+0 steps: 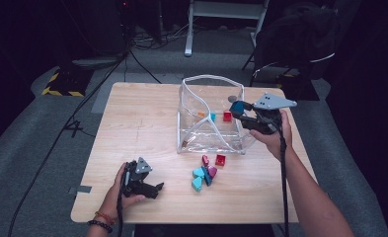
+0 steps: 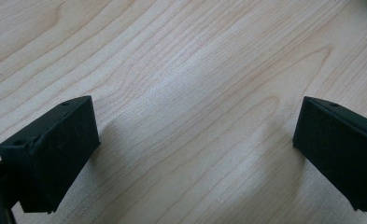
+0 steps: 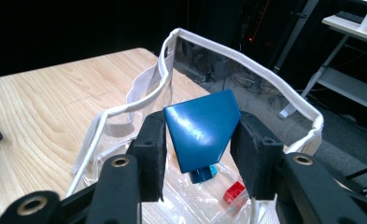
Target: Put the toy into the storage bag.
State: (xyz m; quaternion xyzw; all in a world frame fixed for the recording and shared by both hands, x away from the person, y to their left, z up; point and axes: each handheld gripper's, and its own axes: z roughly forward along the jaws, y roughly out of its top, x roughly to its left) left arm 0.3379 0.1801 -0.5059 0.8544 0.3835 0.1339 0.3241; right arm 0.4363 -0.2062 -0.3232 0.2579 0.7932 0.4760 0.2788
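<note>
Right gripper view: right tool [image 3: 202,140] clenched on blue block [image 3: 201,128], held over clear bag [image 3: 246,70] so it can drop in beside the red block [image 3: 234,191] and small blue block [image 3: 203,173] already inside; high view: left tool [image 1: 154,188] released, parked on desk [image 1: 132,123] clear of the loose blocks [image 1: 206,170]; no readable labels or writing anywhere.
</note>
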